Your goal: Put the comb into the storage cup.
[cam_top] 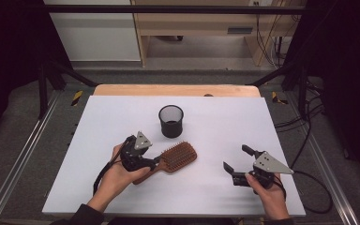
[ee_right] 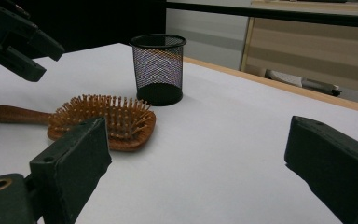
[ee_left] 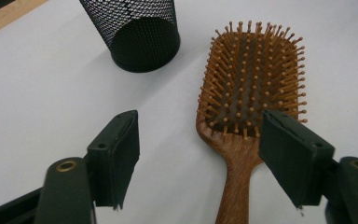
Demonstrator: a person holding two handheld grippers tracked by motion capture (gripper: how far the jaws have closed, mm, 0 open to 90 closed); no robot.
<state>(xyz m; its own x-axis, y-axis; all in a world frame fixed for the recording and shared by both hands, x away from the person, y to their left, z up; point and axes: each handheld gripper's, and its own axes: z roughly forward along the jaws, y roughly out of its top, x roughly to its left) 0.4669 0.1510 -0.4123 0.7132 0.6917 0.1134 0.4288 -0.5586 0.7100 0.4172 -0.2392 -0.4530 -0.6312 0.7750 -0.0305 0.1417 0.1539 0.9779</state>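
Lying unmarked: wooden hairbrush (cam_top: 173,159), mesh cup (cam_top: 171,120)

Overhead and both low close views share the hairbrush (cam_top: 176,159).

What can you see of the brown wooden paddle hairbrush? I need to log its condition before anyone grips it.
The brown wooden paddle hairbrush lies flat on the white table, bristles up. Its broad rounded-rectangular head carries rows of wooden pins on a dark pad and narrows into a grained handle. The head points toward the black mesh cup, standing apart from it. The open left gripper hangs above the handle without touching it.
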